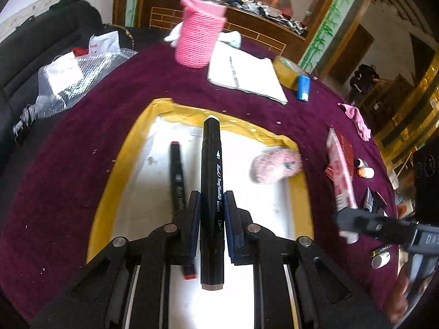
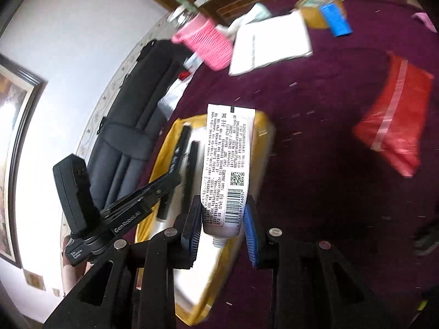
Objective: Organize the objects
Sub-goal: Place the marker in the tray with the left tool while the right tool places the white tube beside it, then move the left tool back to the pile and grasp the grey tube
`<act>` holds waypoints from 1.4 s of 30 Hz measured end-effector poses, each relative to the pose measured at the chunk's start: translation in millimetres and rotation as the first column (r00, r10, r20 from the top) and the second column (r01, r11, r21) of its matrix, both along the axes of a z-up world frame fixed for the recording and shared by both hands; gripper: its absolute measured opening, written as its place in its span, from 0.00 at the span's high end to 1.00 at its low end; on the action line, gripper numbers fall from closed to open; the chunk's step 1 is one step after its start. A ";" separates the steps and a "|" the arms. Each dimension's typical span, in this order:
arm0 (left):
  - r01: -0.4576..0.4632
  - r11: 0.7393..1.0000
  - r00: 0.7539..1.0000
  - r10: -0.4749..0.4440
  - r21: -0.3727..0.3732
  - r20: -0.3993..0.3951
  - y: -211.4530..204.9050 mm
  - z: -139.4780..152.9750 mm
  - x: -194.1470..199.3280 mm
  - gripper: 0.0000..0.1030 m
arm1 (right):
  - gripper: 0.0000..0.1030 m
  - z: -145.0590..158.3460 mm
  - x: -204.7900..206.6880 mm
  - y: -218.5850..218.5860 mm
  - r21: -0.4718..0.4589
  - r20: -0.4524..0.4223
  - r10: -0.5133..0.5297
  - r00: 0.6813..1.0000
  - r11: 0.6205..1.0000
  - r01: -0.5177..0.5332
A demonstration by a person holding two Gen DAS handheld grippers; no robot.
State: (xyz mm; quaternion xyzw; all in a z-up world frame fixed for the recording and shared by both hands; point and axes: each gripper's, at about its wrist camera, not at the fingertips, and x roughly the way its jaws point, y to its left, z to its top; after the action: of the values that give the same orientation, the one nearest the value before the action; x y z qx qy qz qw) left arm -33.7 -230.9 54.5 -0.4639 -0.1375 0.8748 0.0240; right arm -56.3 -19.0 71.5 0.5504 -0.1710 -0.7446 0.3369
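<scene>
My left gripper [image 1: 211, 201] is shut on a black marker [image 1: 211, 181] and holds it above a shallow white box with yellow walls [image 1: 120, 170]. A second black marker with red ends [image 1: 177, 181] and a fuzzy pink object [image 1: 274, 166] lie in the box. My right gripper [image 2: 223, 213] is shut on a white tube with a barcode [image 2: 226, 170], held over the box's [image 2: 264, 128] right edge. The left gripper [image 2: 137, 200] shows at left in the right wrist view, and the right gripper [image 1: 384, 226] at right in the left wrist view.
A purple cloth [image 1: 68, 164] covers the table. On it are a pink knitted holder [image 1: 199, 35], a paper pad [image 1: 247, 76], a tape roll [image 1: 288, 71], a blue cylinder [image 1: 303, 87], a red-and-pink package [image 1: 341, 175], small bottles [image 1: 365, 168] and bubble wrap [image 1: 74, 79]. A red bag [image 2: 395, 118] lies right.
</scene>
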 end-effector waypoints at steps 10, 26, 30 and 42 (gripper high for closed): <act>-0.013 0.997 0.999 0.009 0.082 0.050 -28.6 -17.9 -10.9 0.87 | 0.75 -38.7 -26.7 -81.6 0.098 0.044 0.048 0.998 0.994 -0.052; -0.006 0.980 0.994 -0.016 0.197 0.108 -14.7 -39.9 -36.9 0.87 | 0.75 -35.9 -33.5 -75.6 0.190 -0.043 -0.010 0.999 0.982 0.018; -0.025 0.976 0.994 0.001 0.215 0.111 -18.0 -39.4 -33.8 0.86 | 0.75 -34.2 -30.2 -73.9 0.215 -0.057 -0.011 0.998 0.976 0.023; -0.098 0.962 0.994 0.080 0.255 0.080 -35.3 -15.6 -15.5 0.57 | 0.51 -17.5 -23.3 -56.6 0.152 -0.075 -0.045 0.996 0.987 0.056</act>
State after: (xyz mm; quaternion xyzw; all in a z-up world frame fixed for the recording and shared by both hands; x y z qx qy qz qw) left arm -49.2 -266.2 39.0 -0.4799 -0.2719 0.8332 0.0402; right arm -79.6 -75.7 54.0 0.5433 -0.1148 -0.7829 0.2805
